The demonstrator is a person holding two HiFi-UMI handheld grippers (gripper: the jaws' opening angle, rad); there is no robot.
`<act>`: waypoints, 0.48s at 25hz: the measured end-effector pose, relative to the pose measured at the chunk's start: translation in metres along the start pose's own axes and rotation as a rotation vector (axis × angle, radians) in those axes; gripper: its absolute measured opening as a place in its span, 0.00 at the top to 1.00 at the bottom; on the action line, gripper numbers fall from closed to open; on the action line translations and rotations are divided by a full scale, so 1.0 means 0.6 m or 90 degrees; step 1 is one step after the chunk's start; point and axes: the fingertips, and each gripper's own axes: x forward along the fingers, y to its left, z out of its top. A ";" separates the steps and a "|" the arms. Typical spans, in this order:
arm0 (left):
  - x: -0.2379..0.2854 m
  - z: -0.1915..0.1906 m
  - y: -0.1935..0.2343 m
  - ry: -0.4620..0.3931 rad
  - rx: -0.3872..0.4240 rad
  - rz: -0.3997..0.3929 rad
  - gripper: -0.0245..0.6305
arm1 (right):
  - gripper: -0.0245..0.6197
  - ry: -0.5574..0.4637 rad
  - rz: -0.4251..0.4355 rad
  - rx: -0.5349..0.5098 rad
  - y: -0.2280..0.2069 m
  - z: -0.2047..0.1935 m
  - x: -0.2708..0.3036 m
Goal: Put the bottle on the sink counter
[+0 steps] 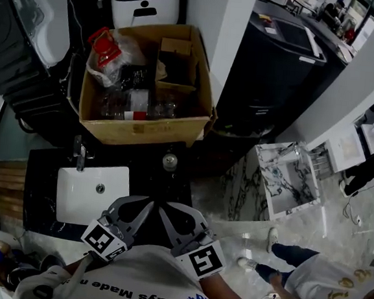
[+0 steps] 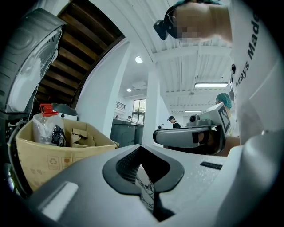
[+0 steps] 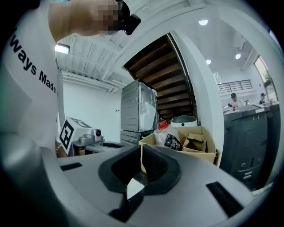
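A small clear bottle [image 1: 169, 161] stands upright on the black sink counter [image 1: 171, 186], just in front of the cardboard box [image 1: 143, 130]. More clear bottles [image 1: 136, 103] lie inside the box. Both grippers are held close to the person's body, well short of the bottle. My left gripper [image 1: 146, 204] [image 2: 141, 153] is shut with nothing between its jaws. My right gripper [image 1: 166, 209] [image 3: 142, 151] is shut and empty too. Their tips nearly meet above the counter's near edge. Each gripper view shows the other gripper and the box.
A white basin [image 1: 92, 196] with a faucet [image 1: 80, 156] is set into the counter to the left. A red-topped plastic bag [image 1: 106, 49] lies in the box. A dark cabinet [image 1: 279, 62] stands to the right, with a marble-patterned box [image 1: 288, 180] on the floor.
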 end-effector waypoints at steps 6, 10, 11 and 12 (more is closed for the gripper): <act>-0.003 0.001 -0.013 -0.006 0.004 -0.002 0.96 | 0.94 0.004 -0.002 -0.015 0.010 0.001 -0.007; -0.010 0.005 -0.015 -0.018 0.009 0.007 0.96 | 0.94 0.003 -0.003 -0.009 0.009 -0.004 -0.007; -0.012 0.005 -0.015 -0.018 0.008 0.009 0.96 | 0.94 0.003 -0.003 -0.014 0.009 -0.005 -0.007; -0.013 0.004 -0.015 -0.019 0.006 0.011 0.96 | 0.94 0.005 -0.004 -0.019 0.009 -0.005 -0.007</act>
